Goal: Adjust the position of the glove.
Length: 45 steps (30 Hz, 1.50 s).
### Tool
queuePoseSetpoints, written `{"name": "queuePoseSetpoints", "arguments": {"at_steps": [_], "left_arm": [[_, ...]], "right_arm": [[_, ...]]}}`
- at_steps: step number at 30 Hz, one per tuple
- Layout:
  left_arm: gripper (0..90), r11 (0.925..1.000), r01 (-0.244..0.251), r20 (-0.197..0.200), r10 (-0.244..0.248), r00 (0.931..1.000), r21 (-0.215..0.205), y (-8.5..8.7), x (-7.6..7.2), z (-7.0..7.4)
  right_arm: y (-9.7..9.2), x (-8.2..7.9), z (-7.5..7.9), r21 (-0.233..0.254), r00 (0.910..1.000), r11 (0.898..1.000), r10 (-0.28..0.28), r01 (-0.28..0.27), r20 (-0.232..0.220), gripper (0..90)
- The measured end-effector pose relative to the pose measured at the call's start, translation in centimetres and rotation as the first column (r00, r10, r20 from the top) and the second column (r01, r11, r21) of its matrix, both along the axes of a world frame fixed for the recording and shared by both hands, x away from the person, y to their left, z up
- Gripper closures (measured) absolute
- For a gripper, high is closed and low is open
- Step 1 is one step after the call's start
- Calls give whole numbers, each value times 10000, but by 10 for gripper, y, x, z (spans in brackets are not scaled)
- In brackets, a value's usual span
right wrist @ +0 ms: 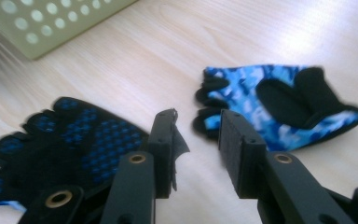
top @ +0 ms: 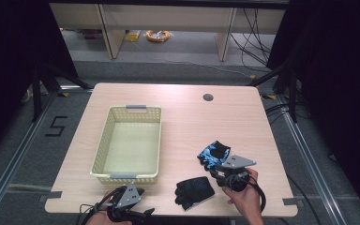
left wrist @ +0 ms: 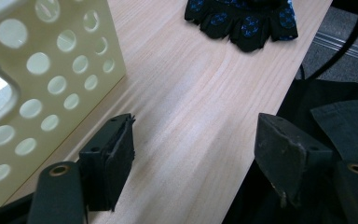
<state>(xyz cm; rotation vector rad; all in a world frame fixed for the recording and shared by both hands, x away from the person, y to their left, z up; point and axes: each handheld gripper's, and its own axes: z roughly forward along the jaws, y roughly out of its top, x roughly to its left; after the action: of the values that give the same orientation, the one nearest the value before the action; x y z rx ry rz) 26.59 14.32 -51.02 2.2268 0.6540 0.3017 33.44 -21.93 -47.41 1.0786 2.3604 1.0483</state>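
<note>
A blue camouflage fingerless glove (top: 214, 153) lies on the table right of centre, and a black glove with blue dots (top: 194, 191) lies near the front edge. My right gripper (top: 215, 172) hovers between them, jaws a little apart with nothing in them. In the right gripper view (right wrist: 198, 120) the blue glove (right wrist: 279, 107) is just ahead to the right and the black glove (right wrist: 70, 144) lies at the left. My left gripper (top: 143, 205) is low at the front edge below the basket, open and empty (left wrist: 196, 133); the black glove (left wrist: 242, 18) lies far ahead of it.
A pale yellow perforated basket (top: 127, 143) stands empty on the table's left half; its wall (left wrist: 51, 70) is close on the left gripper's left, and its corner (right wrist: 51, 23) lies beyond the right gripper. A cable hole (top: 208, 97) sits at the table's back.
</note>
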Motion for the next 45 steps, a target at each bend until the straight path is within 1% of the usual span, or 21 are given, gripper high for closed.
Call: {"name": "queuePoseSetpoints", "arguments": {"at_steps": [1,6,8,14,15,18,21,23,24,25,26,29,31,32,33,36,37,41,42,43,45], "left_arm": [[279,10000,54,11,-54,10000,50,1,0,0],[278,9999,-80,-76,80,9999,84,1,1,-1],[277,9999,-115,-117,115,9999,-2,1,0,-1],[253,10000,-24,-69,24,10000,-9,1,0,-1],[250,9999,109,134,-110,9998,94,2,1,0],[245,10000,-21,9,21,10000,-17,0,-1,0],[244,10000,26,51,-26,10000,88,1,0,0],[244,10000,38,51,-39,10000,31,1,0,0],[243,10000,2,10,-2,10000,15,1,0,-1],[243,10000,27,-57,-27,10000,22,1,0,-1],[243,9994,216,147,-220,9997,263,2,2,0],[244,10000,-4,-5,4,10000,-7,1,-1,-1],[244,10000,-2,-5,2,10000,10,1,0,0],[244,10000,-89,-23,89,10000,-20,1,0,0],[244,10000,-68,-24,68,10000,-22,1,0,0],[244,10000,-5,-80,6,10000,30,1,0,0],[244,10000,44,-169,-44,9998,-40,1,0,0],[244,10000,10,-9,-10,10000,21,1,0,0],[244,9999,95,4,-95,10000,48,1,1,0],[244,9995,194,132,-198,9997,240,2,1,0],[244,10000,48,-101,-48,9999,3,0,-1,-2]], "right_arm": [[-2,5,0,-93,9999,10000,-31,32,166,671],[-9,30,0,-214,9997,9998,-17,13,-230,675],[-9,38,1,-406,10000,9992,66,-68,-32,675],[-9,56,4,-595,9989,9973,424,-436,-222,674],[-10,58,4,-580,9990,9975,396,-408,-220,674],[-15,67,0,-511,9989,9978,415,-425,-194,674],[-17,72,-3,-677,9977,9970,326,-366,-592,674],[-15,75,-8,-434,9988,9987,256,-274,-425,674],[-17,77,-7,-743,9974,9961,425,-468,-584,674],[-15,79,-10,-520,9986,9980,348,-368,-387,674],[-16,80,-9,-693,9970,9962,495,-535,-588,674],[-13,84,-12,-577,9953,9960,636,-679,-733,674],[-11,85,-13,-655,9908,9945,740,-818,-1136,674],[-10,86,-16,-606,9924,9953,686,-750,-1025,674],[-10,87,-16,-808,9884,9931,734,-846,-1333,672],[-11,89,-22,-722,9830,9914,968,-1090,-1557,672],[-11,90,-25,-574,9854,9928,960,-1049,-1410,682],[-12,87,-23,-514,9758,9905,1163,-1278,-1853,714],[-11,88,-25,-474,9800,9910,1158,-1249,-1619,722],[-10,87,-24,-539,9791,9916,1063,-1172,-1734,732],[-7,86,-24,-698,9812,9907,1044,-1170,-1623,787]]}}
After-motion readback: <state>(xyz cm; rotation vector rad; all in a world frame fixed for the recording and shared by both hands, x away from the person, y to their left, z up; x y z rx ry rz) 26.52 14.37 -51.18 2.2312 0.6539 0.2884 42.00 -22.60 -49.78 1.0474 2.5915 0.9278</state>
